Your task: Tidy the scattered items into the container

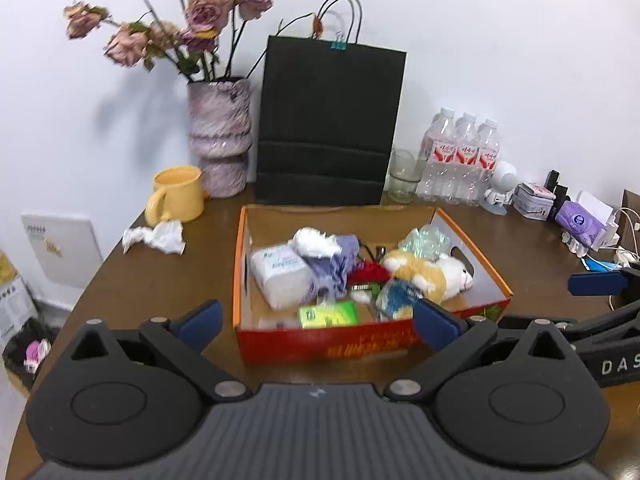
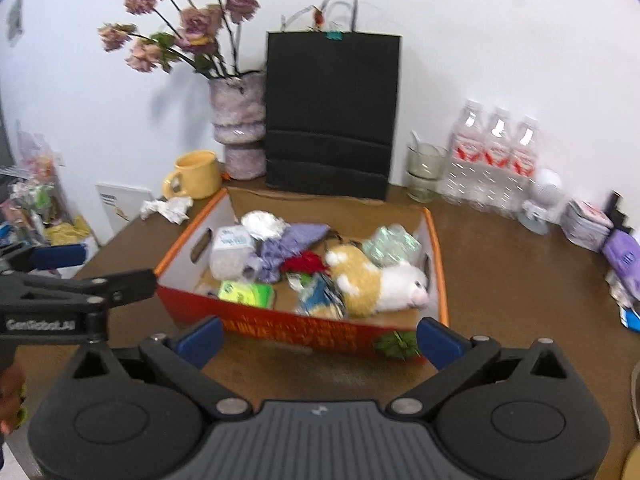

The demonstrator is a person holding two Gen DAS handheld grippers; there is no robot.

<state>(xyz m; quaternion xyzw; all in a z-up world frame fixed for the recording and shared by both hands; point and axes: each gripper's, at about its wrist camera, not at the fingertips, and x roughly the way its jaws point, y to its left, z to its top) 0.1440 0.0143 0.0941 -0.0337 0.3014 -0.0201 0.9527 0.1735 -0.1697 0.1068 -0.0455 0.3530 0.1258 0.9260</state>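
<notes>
An open red and orange cardboard box point(image 1: 344, 346) point(image 2: 280, 332) stands mid-table. It holds a plush toy point(image 1: 432, 272) point(image 2: 376, 280), a white tissue pack point(image 1: 280, 274), a green packet point(image 1: 328, 314) point(image 2: 246, 294), purple cloth point(image 2: 288, 244), a red item point(image 1: 368, 272) and other small things. A crumpled white tissue point(image 1: 154, 236) point(image 2: 168, 208) lies on the table left of the box, beside the yellow mug. My left gripper point(image 1: 318, 324) is open and empty in front of the box. My right gripper point(image 2: 318, 338) is open and empty, also in front of it.
A yellow mug point(image 1: 178, 194), a vase of dried roses point(image 1: 220, 140), a black paper bag point(image 1: 328, 128), a glass point(image 1: 404, 176) and water bottles point(image 1: 460, 160) line the back wall. Small boxes, purple tissue pack point(image 1: 582, 226) and cables sit at right. The table edge curves at left.
</notes>
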